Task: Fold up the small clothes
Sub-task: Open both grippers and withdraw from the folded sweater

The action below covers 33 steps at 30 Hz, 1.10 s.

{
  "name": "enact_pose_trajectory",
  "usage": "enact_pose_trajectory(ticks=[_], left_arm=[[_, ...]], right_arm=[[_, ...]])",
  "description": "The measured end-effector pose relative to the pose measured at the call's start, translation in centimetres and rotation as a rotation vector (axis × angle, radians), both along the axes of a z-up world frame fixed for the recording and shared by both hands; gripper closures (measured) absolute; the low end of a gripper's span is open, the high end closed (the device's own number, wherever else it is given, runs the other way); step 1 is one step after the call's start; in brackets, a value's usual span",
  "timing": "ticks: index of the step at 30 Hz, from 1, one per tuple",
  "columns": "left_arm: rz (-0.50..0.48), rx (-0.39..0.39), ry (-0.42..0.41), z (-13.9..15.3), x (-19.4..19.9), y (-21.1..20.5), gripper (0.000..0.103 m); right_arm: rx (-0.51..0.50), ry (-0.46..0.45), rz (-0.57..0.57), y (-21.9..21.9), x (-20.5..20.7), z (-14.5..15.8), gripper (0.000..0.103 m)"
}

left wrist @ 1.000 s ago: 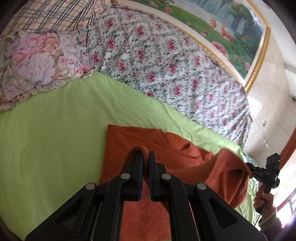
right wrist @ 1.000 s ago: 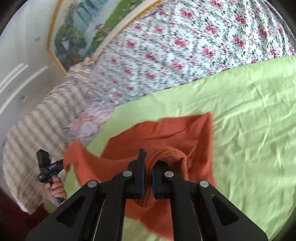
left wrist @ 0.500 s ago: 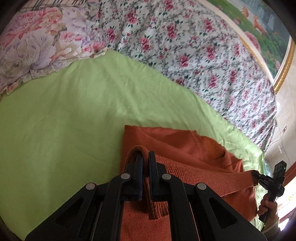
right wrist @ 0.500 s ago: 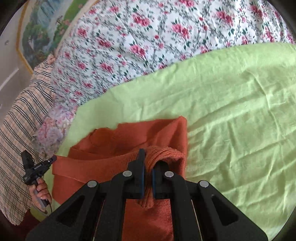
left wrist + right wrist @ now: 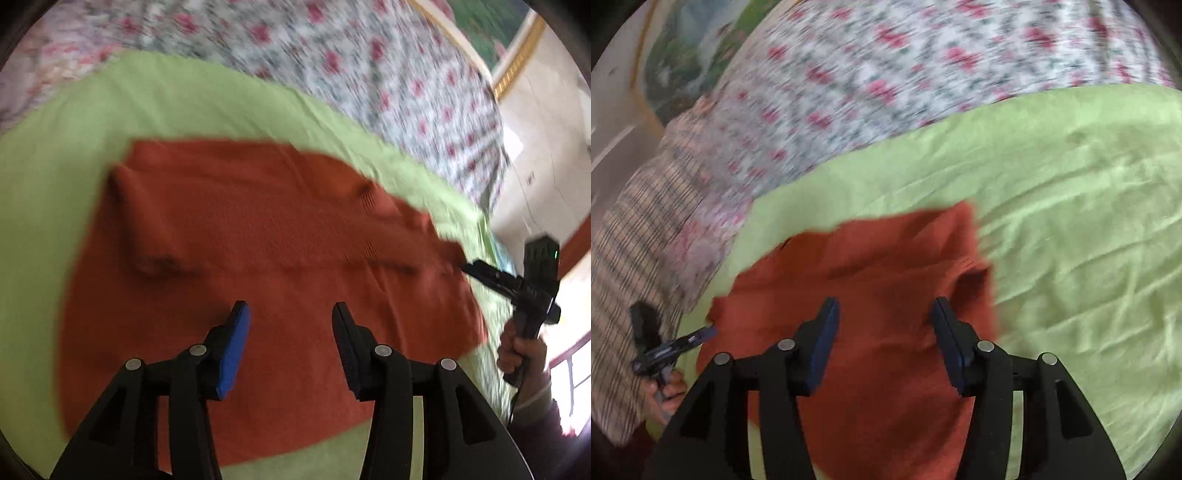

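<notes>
An orange knitted garment (image 5: 258, 236) lies spread flat on the light green sheet (image 5: 48, 177), with a small raised fold near its left edge. My left gripper (image 5: 290, 314) is open and empty, just above the garment's near part. In the right wrist view the same garment (image 5: 882, 280) lies below my right gripper (image 5: 884, 308), which is open and empty. Each view shows the other gripper at the garment's far corner: the right one (image 5: 476, 269), the left one (image 5: 701, 334). Both views are motion-blurred.
A floral quilt (image 5: 369, 74) is piled behind the green sheet. A striped plaid cloth (image 5: 631, 229) and a floral pillow (image 5: 701, 240) lie at the left of the right wrist view. A framed landscape painting (image 5: 687, 51) hangs on the wall.
Both grippers were shut on folds of the orange garment; now both are open and the garment has dropped flat onto the sheet. Both cameras have pulled back slightly.
</notes>
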State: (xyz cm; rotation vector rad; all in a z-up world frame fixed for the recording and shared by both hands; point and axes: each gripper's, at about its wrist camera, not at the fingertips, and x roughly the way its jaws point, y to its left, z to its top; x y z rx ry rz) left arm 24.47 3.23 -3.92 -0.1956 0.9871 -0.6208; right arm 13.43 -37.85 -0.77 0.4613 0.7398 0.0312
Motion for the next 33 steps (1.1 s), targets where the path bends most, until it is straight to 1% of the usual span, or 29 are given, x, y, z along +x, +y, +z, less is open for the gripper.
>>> enact_pose_trajectory(ticks=[1,3,4,5,6,8,9,10,12,13,14,16,17,19,21,23,27,29,31,33], left_arm=[[-0.022,0.051,0.002,-0.6,-0.1,-1.3,0.057],[-0.041,0.128,-0.038,-0.6,0.3,-2.9,0.057],[-0.048,0.144,-0.044,-0.5,1.1,-3.4,0.056],[-0.045,0.150,-0.038,-0.5,2.0,-3.6,0.056],[-0.023,0.165,-0.034,-0.3,3.3,-3.6,0.057],[0.024,0.176,-0.030,0.1,6.1,-3.4,0.059],[0.049,0.170,-0.028,0.5,7.6,-3.2,0.060],[0.081,0.169,-0.034,1.0,8.9,-2.9,0.059],[0.140,0.158,-0.060,2.2,10.6,-2.2,0.059],[0.175,0.156,-0.082,3.0,11.4,-1.6,0.055],[0.204,0.155,-0.104,3.6,11.6,-1.2,0.050],[0.272,0.144,-0.137,4.8,12.0,0.1,0.044],[0.297,0.131,-0.137,5.1,12.0,0.9,0.044],[0.333,0.079,-0.125,5.7,11.9,2.7,0.043],[0.350,0.061,-0.112,5.6,10.2,3.8,0.043],[0.352,0.045,-0.101,5.3,8.3,4.5,0.043],[0.334,-0.014,-0.066,4.2,2.6,5.2,0.043],[0.333,-0.037,-0.066,3.8,-0.3,5.5,0.042],[0.334,-0.058,-0.074,3.4,-3.6,5.8,0.039],[0.331,-0.080,-0.066,2.7,-6.1,6.0,0.037]], right_arm=[[-0.011,0.027,0.070,1.5,0.3,-0.4,0.049],[-0.057,0.087,0.180,4.1,1.2,-1.4,0.049],[-0.100,0.124,0.227,5.2,1.8,-1.9,0.049],[-0.162,0.158,0.246,5.9,2.4,-2.4,0.049],[-0.247,0.192,0.236,6.3,3.2,-2.8,0.049],[-0.301,0.214,0.192,5.6,4.7,-3.1,0.050],[-0.317,0.213,0.137,4.6,5.7,-2.9,0.050],[-0.320,0.206,0.086,3.6,6.3,-2.6,0.050],[-0.294,0.171,-0.012,1.5,7.3,-1.7,0.050],[-0.270,0.142,-0.060,0.3,7.6,-1.2,0.050],[-0.248,0.114,-0.099,-0.6,7.8,-0.6,0.050],[-0.220,0.075,-0.152,-1.7,7.7,0.4,0.050],[-0.210,0.063,-0.168,-2.0,7.6,0.7,0.050],[-0.198,0.047,-0.194,-2.2,6.7,1.2,0.050],[-0.187,0.029,-0.201,-2.1,5.5,1.5,0.050],[-0.169,0.031,-0.202,-1.7,4.0,1.3,0.050],[-0.117,0.045,-0.189,-0.7,0.6,0.2,0.050],[-0.101,0.049,-0.179,0.3,-0.7,-0.3,0.050],[-0.089,0.047,-0.168,1.6,-2.3,-0.7,0.050],[-0.088,0.020,-0.158,3.0,-4.0,-0.6,0.050]])
